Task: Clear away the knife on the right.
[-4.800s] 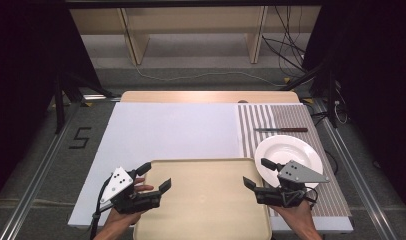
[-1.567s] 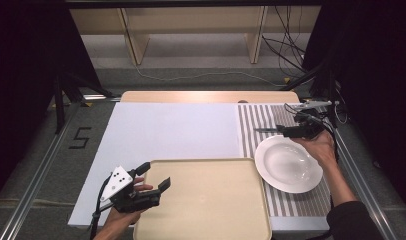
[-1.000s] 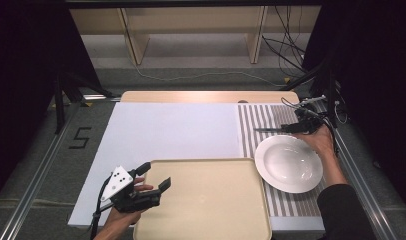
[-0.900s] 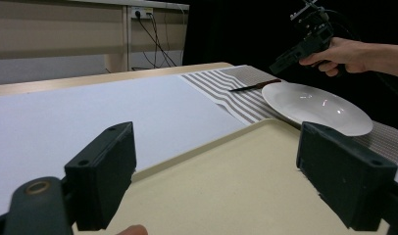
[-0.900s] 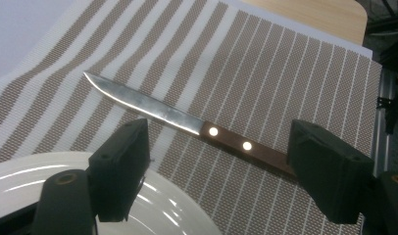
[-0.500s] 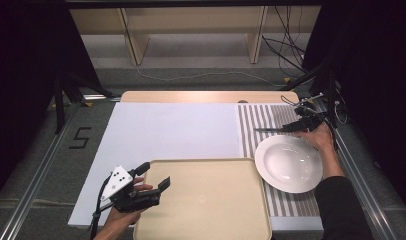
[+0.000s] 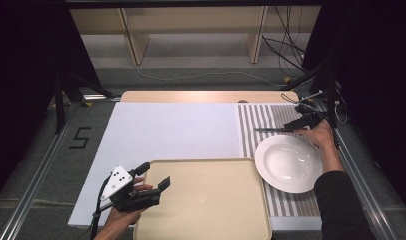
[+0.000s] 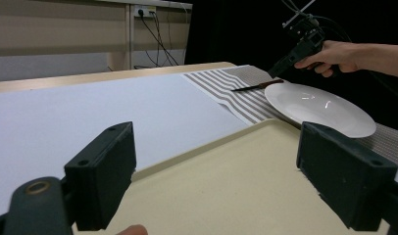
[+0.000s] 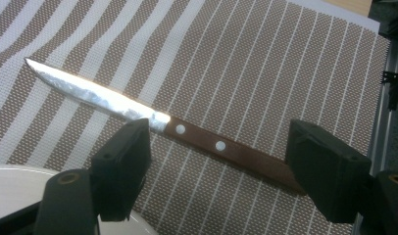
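Observation:
A knife [image 9: 153, 117] with a brown riveted handle [image 9: 226, 149] and a steel blade lies flat on the striped placemat [image 7: 263, 117], just beyond the white plate [image 7: 288, 162]. My right gripper [image 9: 219, 161] hovers open right over the handle, one jaw on each side of it, without gripping. From the high view the right gripper [image 7: 297, 123] sits at the knife's [image 7: 271, 129] handle end. My left gripper [image 7: 152, 176] stands open at the near left corner of the beige tray [image 7: 206, 200], holding nothing. The left gripper view shows the plate [image 8: 319, 105] and knife [image 8: 256, 87] far off.
A white mat [image 7: 171, 130] covers the table's middle and left. A wooden board edge [image 7: 206, 96] runs along the back. A metal rail [image 7: 356, 170] and cables [image 7: 291, 50] border the right side. The number 5 [image 7: 78, 138] is marked on the floor at left.
My right gripper left the near edge of the plate, moved to the far side, and has settled lower over the knife handle. The left gripper has stayed in place.

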### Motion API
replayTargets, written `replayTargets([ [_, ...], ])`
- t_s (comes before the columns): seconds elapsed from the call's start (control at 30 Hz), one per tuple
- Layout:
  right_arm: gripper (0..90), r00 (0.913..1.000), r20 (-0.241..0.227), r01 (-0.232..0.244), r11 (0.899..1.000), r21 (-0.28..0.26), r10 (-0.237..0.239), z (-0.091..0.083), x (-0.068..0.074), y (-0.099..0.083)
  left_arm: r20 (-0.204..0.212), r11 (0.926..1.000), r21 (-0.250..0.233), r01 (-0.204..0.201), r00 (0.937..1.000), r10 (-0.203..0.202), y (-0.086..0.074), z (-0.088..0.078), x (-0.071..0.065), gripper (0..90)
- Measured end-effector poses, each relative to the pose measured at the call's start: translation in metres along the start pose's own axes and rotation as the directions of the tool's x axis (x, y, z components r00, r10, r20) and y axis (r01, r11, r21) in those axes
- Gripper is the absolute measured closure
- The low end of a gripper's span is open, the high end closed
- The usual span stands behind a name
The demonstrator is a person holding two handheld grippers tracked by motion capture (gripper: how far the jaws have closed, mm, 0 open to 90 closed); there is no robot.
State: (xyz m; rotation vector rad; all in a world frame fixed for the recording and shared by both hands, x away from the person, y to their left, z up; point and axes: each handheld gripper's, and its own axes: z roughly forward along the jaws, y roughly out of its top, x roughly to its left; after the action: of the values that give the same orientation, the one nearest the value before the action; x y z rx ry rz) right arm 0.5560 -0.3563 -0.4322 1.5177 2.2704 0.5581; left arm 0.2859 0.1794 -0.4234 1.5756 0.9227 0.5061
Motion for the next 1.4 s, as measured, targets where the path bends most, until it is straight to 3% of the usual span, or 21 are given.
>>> replayTargets([
  [0.37, 26.3, 0.9998, -0.006, 0.017, 0.998, 0.059, -0.017, 0.015, 0.001, 0.000, -0.006, 1.0000, -0.004, 0.007, 1.0000, -0.007, 0.000, 0.000, 0.000, 14.5],
  [0.53, 25.6, 0.9998, -0.016, -0.007, 0.999, 0.047, 0.008, 0.015, -0.001, 0.000, -0.009, 1.0000, -0.004, 0.007, 0.9999, -0.007, 0.000, 0.000, 0.001, 14.5],
  [0.77, 25.5, 0.9995, -0.030, -0.003, 0.999, 0.047, 0.005, 0.018, -0.002, 0.000, -0.007, 1.0000, -0.004, 0.004, 1.0000, -0.004, 0.000, 0.000, 0.000, 14.6],
  [1.13, 24.5, 0.9990, -0.045, 0.010, 0.996, 0.093, -0.005, 0.034, -0.001, -0.002, -0.011, 0.9999, -0.001, 0.011, 0.9999, -0.011, -0.001, 0.000, 0.001, 14.5],
  [1.4, 35.4, 0.9986, -0.052, 0.012, 0.993, 0.119, -0.006, 0.032, 0.001, -0.001, -0.007, 1.0000, 0.002, 0.008, 0.9999, -0.008, -0.001, 0.000, 0.001, 14.5],
])
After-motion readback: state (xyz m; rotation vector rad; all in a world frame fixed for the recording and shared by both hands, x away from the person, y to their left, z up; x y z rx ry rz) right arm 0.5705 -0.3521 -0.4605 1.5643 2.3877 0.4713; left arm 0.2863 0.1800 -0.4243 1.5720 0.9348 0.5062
